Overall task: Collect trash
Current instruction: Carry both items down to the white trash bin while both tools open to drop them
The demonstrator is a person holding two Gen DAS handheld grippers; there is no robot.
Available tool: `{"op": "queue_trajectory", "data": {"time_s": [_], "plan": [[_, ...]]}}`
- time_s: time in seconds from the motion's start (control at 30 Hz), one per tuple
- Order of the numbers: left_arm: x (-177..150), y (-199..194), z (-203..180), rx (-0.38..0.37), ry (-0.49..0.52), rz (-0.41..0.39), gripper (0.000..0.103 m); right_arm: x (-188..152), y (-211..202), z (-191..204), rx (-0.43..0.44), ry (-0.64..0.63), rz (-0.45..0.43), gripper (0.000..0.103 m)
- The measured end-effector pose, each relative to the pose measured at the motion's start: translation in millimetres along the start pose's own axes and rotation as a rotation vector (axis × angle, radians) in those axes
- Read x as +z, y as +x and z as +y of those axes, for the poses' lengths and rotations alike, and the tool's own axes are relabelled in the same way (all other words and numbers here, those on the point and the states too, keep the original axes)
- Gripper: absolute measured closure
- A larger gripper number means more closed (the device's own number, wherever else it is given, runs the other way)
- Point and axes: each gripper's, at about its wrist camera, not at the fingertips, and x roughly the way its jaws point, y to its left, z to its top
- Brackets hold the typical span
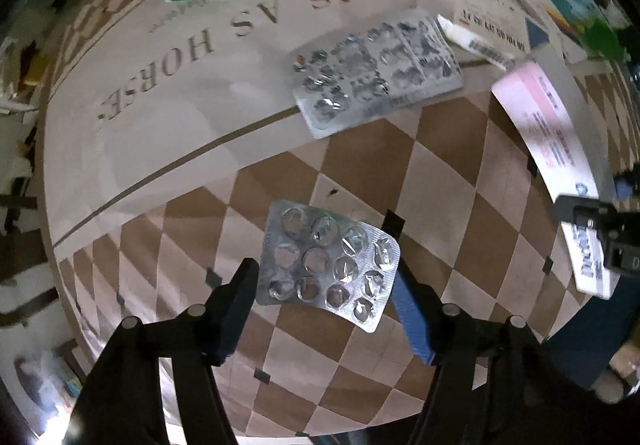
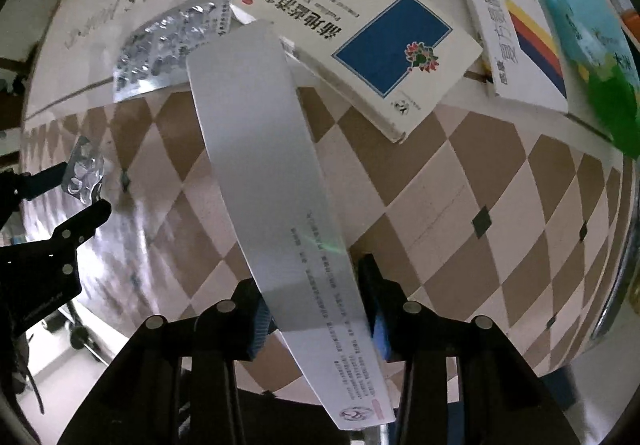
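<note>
2 tongs, both loaded. Left wrist view: left tongs (image 1: 324,277) pinching an empty blister pack (image 1: 328,263) by its edges above the counter (image 1: 400,173) near edge; light, crinkly foil. Right wrist view: right tongs (image 2: 316,309) clamp a stiff, light flattened carton (image 2: 264,149) across its width; only here its full length shows.

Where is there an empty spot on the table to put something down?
The checkered cloth near the table's front edge is bare, between the held paper strip and the blue-square box. The cream band left of the big blister sheet is bare too. The far side is crowded with boxes and wrappers.
</note>
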Motion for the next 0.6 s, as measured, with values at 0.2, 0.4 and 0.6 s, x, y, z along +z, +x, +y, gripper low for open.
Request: {"op": "queue_trajectory", "data": {"time_s": [0.2,0.4,0.6], "plan": [[-23.2,-35.4,13.0,0.009,-0.12,-0.088,0.04,-30.6,-4.1,9.3,0.057,0.046,-0.062,0.061],[-83.8,-76.9,38.8,0.015,-0.259,-0.186,0.04,-82.1,-18.2,42.2,0.11,0.104,-0.143,0.061],[-168.1,-87.3,66.0,0.011,-0.293,-0.277,0.04,-159.5,-27.8,99.1,0.154,0.18,-0.219,0.061]]}}
